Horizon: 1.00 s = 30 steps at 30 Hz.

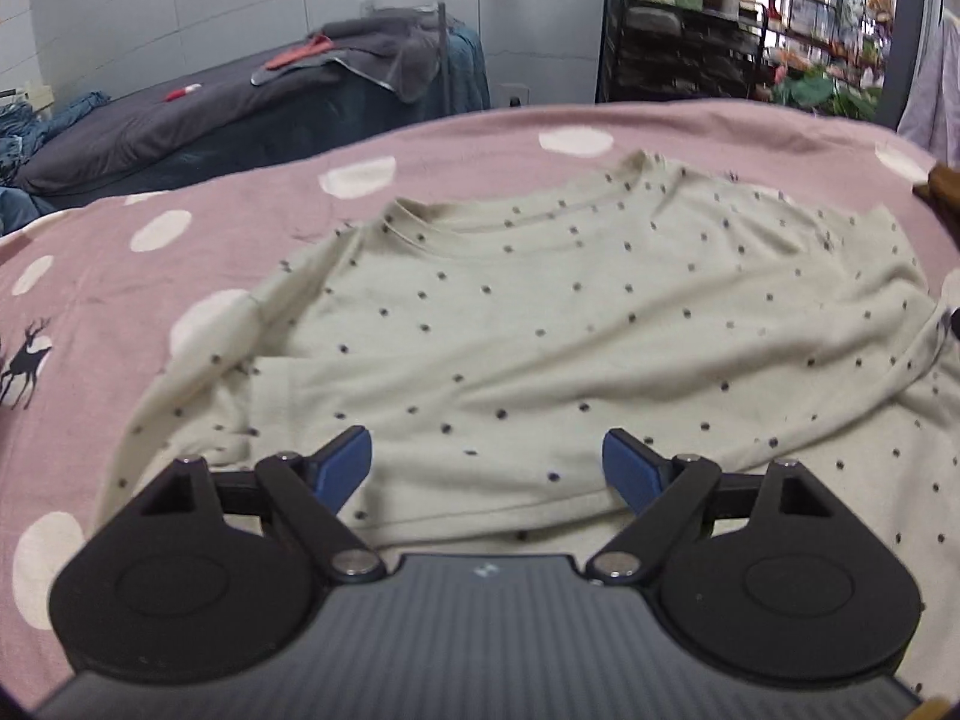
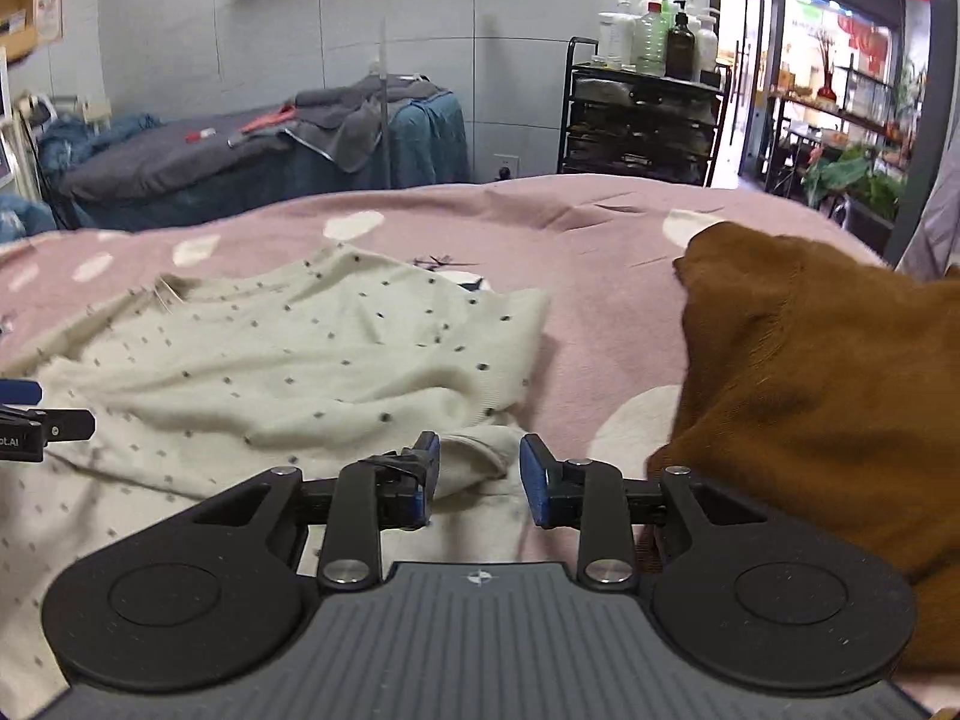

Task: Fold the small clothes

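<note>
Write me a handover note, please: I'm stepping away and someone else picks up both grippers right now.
Left gripper: open, over the lower part of the cream dotted shirt, holding nothing.
Right gripper: open, a cuff-like edge of the shirt lies between its pads, not pinched.
The shirt lies spread, rumpled, neckline away, on the pink polka-dot bedspread. A brown garment is heaped to its right.
Done: shirt laid out; one lower part looks turned over.
Left: finish folding the shirt; the brown garment looks unfolded.

Shirt (image 2: 288,360) lies on bedspread (image 2: 600,276), left of garment (image 2: 828,396).
</note>
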Available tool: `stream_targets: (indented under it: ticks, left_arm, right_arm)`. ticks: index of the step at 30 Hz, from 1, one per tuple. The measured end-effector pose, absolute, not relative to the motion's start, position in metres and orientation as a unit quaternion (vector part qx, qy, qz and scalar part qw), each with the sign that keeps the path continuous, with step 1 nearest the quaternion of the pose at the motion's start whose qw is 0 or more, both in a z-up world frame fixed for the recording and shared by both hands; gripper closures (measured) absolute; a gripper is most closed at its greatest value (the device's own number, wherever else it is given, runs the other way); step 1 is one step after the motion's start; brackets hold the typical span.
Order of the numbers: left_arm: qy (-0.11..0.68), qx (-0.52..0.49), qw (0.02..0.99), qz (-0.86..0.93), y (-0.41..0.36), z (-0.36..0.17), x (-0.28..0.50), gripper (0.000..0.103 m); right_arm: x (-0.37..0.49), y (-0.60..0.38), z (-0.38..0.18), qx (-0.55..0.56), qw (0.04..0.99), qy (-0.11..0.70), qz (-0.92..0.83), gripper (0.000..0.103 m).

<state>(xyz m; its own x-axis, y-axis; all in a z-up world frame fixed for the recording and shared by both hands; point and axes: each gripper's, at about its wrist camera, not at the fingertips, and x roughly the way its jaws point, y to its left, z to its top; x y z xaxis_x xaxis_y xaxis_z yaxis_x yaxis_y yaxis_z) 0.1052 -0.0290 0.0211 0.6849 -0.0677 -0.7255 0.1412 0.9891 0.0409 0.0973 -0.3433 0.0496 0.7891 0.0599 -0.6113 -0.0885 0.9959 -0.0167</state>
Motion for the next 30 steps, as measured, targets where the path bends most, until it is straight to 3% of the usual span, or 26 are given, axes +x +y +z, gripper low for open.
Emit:
stream_targets:
  ticks: [4, 9, 11, 12, 23, 30]
  left_arm:
    - [0.412, 0.036, 0.909, -0.05, -0.026, 0.01, 0.109, 0.011]
    - [0.427, 0.021, 0.903, -0.047, -0.018, 0.009, 0.113, 0.005]
    - [0.428, 0.026, 0.902, -0.046, -0.019, 0.01, 0.113, 0.003]
    - [0.429, 0.027, 0.902, -0.045, -0.02, 0.01, 0.113, 0.003]
    - [0.433, 0.02, 0.9, -0.045, -0.018, 0.006, 0.116, 0.0]
    - [0.433, 0.019, 0.9, -0.044, -0.019, 0.006, 0.116, 0.0]
  right_arm:
    - [0.1, -0.344, 0.041, -0.08, 0.938, 0.337, 0.032, 0.051]
    - [0.113, -0.336, 0.037, -0.099, 0.938, 0.326, 0.061, 0.06]
    - [0.118, -0.336, 0.036, -0.106, 0.942, 0.314, 0.05, 0.093]
    - [0.119, -0.338, 0.036, -0.102, 0.943, 0.313, 0.041, 0.101]
    - [0.067, -0.357, 0.025, -0.101, 0.939, 0.326, 0.05, 0.102]
    - [0.06, -0.359, 0.062, -0.048, 0.956, 0.284, 0.06, 0.09]
